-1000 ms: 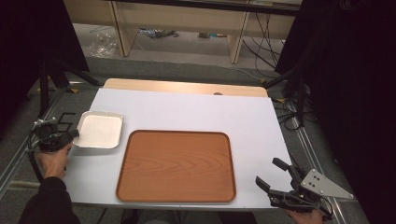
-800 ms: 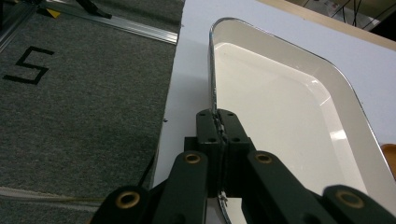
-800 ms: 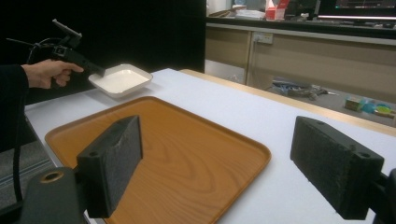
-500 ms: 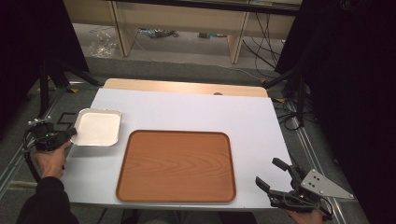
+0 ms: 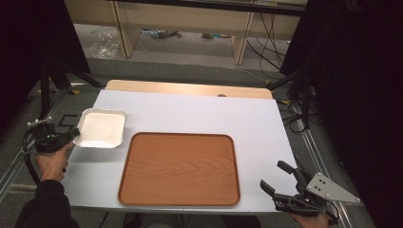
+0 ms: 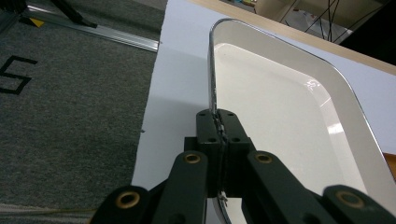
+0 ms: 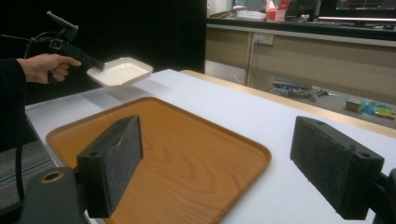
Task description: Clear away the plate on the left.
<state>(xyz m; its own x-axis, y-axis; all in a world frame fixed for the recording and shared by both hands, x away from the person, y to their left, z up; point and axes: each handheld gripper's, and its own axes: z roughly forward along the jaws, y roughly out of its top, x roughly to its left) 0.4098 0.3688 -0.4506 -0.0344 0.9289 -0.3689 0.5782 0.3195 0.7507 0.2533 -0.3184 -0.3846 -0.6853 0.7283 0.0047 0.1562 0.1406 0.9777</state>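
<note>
The white dish [image 5: 100, 128] is a shallow, rectangular piece with rounded corners and a glossy glaze; it is judged to be stiff, fairly light, breakable if dropped, and slippery under the pads. It is found at the left end of the white table [image 5: 199, 114], just beside the far left corner of the wooden tray [image 5: 179, 168]. In the right gripper view it appears lifted clear of the table surface (a shadow lies beneath it), with its far side tipped slightly.

The thin raised rim is the only sensible place to take hold, and that is where it is taken. The left gripper [image 6: 217, 122] is closed hard on the near edge of the rim, which is seen pinched between the two black jaws. Held by one edge, the dish is likely to pivot or slide, so a level, unhurried carry is called for.

The right gripper [image 7: 233, 168] is held wide apart near the front right corner of the table, nothing between its foam pads [image 7: 116, 150], nothing touched.
</note>
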